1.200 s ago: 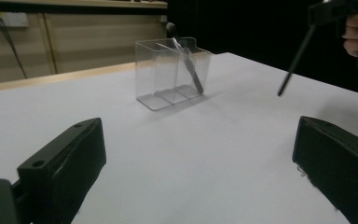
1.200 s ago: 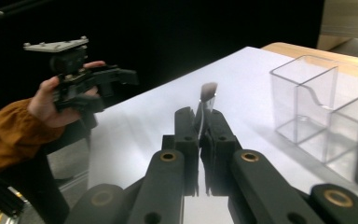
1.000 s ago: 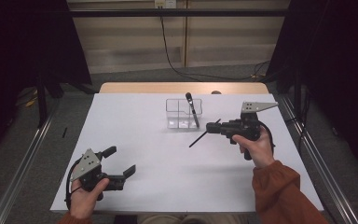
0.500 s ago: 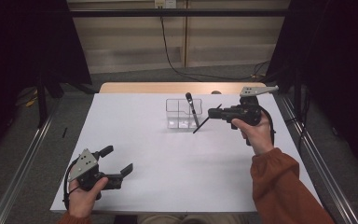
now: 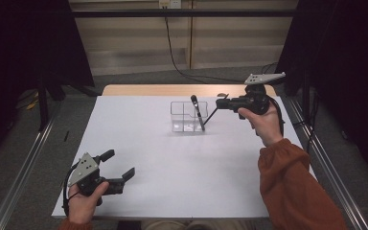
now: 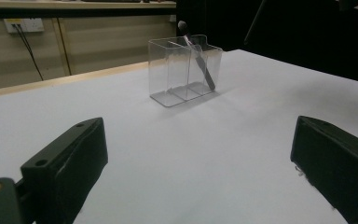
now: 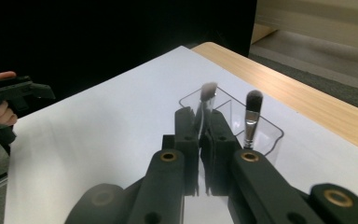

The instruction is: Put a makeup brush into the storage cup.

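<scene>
Right claw point(image 7: 204, 140) is clamped on a makeup brush point(image 7: 208, 93), gripping mid-handle, bristle head up; in the high view the brush hangs tip-down just right of the clear organizer point(image 5: 188, 116), above the white surface point(image 5: 172, 182). A second brush point(image 5: 197, 112) leans inside the organizer's right compartment. Left claw point(image 5: 120, 165) stands apart, empty, well in front of the organizer. Judgement: the brush is light, stiff and slender with a smooth handle; hold the handle, never the soft bristles. The organizer looks light and could tip.

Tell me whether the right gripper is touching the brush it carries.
Touching. In the right gripper view, the right gripper has its jaws shut on the brush, whose handle runs up from between them.
</scene>
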Action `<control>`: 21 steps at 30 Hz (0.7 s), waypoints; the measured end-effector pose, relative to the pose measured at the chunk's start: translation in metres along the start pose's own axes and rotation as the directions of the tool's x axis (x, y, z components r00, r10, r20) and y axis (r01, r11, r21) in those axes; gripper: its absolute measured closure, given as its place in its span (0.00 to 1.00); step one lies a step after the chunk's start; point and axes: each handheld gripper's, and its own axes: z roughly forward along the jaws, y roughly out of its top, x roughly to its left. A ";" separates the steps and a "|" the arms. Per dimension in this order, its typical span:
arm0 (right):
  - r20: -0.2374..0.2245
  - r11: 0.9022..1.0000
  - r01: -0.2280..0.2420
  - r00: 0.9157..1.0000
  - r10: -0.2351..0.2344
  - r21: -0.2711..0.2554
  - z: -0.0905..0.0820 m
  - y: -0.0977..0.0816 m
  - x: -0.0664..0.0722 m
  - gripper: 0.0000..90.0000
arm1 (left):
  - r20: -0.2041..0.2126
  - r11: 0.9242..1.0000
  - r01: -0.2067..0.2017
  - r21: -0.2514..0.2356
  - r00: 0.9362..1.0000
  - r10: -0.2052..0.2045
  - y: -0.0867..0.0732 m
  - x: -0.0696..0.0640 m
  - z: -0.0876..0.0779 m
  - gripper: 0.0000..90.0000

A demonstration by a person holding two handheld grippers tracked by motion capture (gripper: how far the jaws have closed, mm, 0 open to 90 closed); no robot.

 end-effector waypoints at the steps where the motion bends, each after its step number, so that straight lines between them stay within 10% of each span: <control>1: 0.011 1.000 0.003 1.000 -0.003 0.006 0.000 0.001 -0.001 0.95 | 0.002 1.000 0.004 0.001 1.000 -0.004 0.000 0.000 0.000 0.05; 21: 0.116 0.995 -0.006 0.993 -0.006 0.099 0.028 0.033 -0.019 0.95 | 0.017 0.999 -0.031 0.031 0.999 0.031 0.001 -0.005 0.003 0.05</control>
